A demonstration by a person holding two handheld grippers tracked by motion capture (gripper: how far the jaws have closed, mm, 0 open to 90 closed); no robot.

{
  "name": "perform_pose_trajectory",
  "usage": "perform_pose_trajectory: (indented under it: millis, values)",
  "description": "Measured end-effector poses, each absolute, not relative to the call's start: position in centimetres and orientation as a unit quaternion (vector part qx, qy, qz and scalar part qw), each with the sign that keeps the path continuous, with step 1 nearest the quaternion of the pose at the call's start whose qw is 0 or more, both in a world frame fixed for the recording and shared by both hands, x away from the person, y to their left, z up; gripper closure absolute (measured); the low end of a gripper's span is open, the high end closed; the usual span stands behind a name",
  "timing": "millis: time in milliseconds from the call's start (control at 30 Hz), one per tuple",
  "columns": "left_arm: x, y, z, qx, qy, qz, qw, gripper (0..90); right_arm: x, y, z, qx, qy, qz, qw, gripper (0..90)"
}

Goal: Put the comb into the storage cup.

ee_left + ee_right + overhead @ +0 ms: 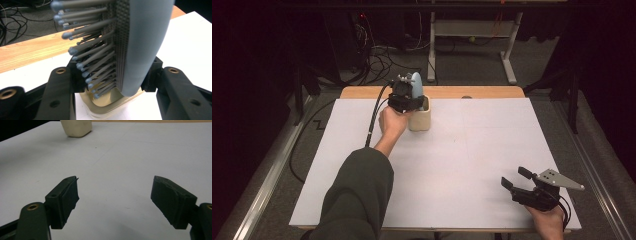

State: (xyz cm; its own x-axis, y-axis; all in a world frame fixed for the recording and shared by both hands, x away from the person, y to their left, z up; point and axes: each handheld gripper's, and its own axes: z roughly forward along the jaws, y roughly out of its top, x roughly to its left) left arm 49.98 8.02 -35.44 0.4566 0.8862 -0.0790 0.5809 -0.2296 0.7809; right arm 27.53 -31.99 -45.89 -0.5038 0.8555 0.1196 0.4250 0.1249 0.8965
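**Hairbrush at cup, far table edge**

Left gripper (110,82): black jaws flank a pale blue plastic hairbrush (142,45) with grey ball-tipped bristles; whether the pads press it cannot be told. Brush stands upright, lower end inside a cream, round-cornered cup (420,119). Cup sits near the far edge of the white table sheet (472,165). Right gripper (516,179): jaws spread, nothing between, near the front right corner. Wide bare sheet between the two.

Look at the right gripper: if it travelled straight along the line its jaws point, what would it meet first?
The right gripper points across bare white table; the cream cup sits left of that line, so the way looks free, though depth is unclear.
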Motion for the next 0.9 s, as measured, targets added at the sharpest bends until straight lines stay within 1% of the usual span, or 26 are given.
perform_pose_trajectory:
  millis: [267, 467, 700, 767, 800, 900]
  values:
    - [49.86, 7.98, -35.34, 0.765, 0.476, 0.204, 0.383, 46.5, 27.55, -31.95, -45.91, 0.445, 0.718, 0.487, 0.221, 23.2]
    - [49.66, 8.2, -34.93, 0.76, 0.472, 0.214, 0.392, 40.0, 27.55, -31.94, -45.9, 0.444, 0.719, 0.488, 0.221, 23.5]
    - [49.41, 8.33, -34.62, 0.76, 0.468, 0.22, 0.395, 36.8, 27.53, -31.95, -45.89, 0.444, 0.718, 0.488, 0.221, 23.5]
    - [49.47, 8.42, -34.68, 0.761, 0.467, 0.218, 0.393, 34.6, 27.52, -31.92, -45.88, 0.444, 0.718, 0.488, 0.22, 23.5]
    - [49.49, 8.49, -34.71, 0.762, 0.465, 0.22, 0.394, 29.7, 27.52, -31.93, -45.89, 0.444, 0.718, 0.488, 0.22, 23.5]
    - [49.51, 8.7, -34.69, 0.762, 0.463, 0.228, 0.391, 27.4, 27.53, -31.97, -45.88, 0.443, 0.718, 0.489, 0.222, 23.6]
